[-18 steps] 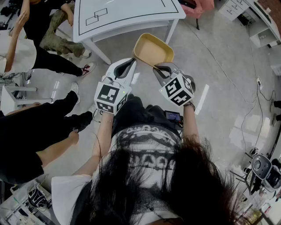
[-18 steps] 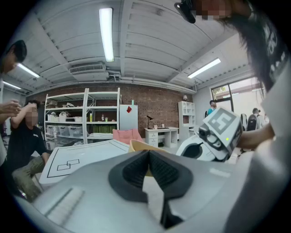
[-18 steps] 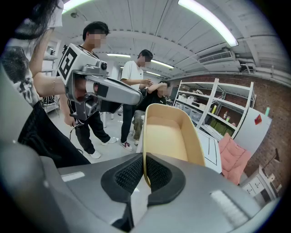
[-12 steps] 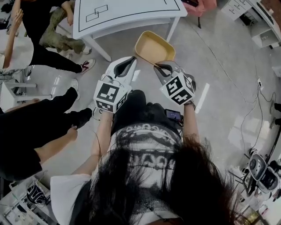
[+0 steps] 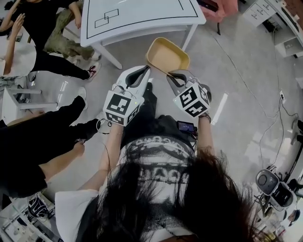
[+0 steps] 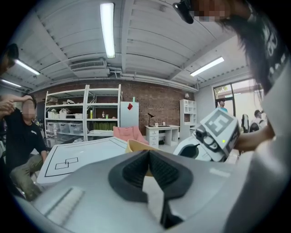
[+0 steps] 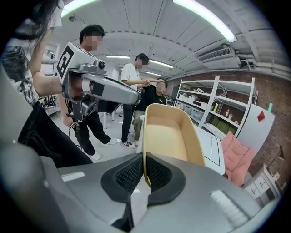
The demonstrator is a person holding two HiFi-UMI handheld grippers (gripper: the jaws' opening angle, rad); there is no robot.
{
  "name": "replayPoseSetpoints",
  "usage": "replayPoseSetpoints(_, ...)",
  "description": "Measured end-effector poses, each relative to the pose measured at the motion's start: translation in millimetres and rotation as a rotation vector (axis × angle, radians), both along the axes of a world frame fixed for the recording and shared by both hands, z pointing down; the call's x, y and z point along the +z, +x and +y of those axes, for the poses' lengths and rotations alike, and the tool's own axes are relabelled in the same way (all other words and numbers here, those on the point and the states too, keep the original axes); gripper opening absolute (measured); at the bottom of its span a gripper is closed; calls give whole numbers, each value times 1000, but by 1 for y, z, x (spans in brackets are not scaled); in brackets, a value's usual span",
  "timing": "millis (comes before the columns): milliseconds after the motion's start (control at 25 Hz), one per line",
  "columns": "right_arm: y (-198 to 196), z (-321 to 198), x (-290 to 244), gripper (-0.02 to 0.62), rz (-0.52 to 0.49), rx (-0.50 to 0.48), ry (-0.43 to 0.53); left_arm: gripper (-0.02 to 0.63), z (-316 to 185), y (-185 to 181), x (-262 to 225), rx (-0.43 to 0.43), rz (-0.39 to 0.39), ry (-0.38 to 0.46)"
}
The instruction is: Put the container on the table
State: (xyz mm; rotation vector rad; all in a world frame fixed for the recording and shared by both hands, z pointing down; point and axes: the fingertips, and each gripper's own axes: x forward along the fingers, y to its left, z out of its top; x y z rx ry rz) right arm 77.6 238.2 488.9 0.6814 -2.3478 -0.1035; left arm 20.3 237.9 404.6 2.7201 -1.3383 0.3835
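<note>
Inspecting the right gripper (image 7: 144, 158), we find its jaws clenched on the near rim of the tan plastic container (image 7: 170, 134), with one ribbed pad inside the wall and the other outside it. The container is an open, empty, rounded-rectangular tub. In the head view it (image 5: 166, 54) hangs in the air off the tip of the right gripper (image 5: 171, 74), over grey floor and just short of the near edge of the white table (image 5: 142, 19). It touches neither the table nor the floor.

We find the left gripper (image 6: 149, 154) with its jaws clenched tip to tip and nothing between them. The container's rim (image 6: 135, 145) shows just beyond those tips. In the head view the left gripper (image 5: 142, 71) sits just beside the container's left corner, apart from it.

We note black outline markings on the tabletop and a pink chair (image 5: 218, 6) beyond the table's far corner. Several bystanders (image 5: 45, 28) occupy the left side of the head view, near the table leg.
</note>
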Motion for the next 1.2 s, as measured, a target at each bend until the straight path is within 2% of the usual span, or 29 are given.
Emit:
replayPoseSetpoints(280, -19, -47, 3, 15, 0, -5, -28, 0, -50, -21, 7, -17, 14, -23)
replayPoseSetpoints(560, -47, -124, 0, 15, 27, -2, -53, 0, -138, -47, -1, 7, 14, -27)
replayPoseSetpoints(840, -83, -207, -2, 15, 44, 13, -85, 0, -232, -89, -9, 17, 26, -39)
replayPoseSetpoints(1200, -114, -290, 3, 15, 74, 42, -113, 0, -320, -119, -2, 66, 50, -58)
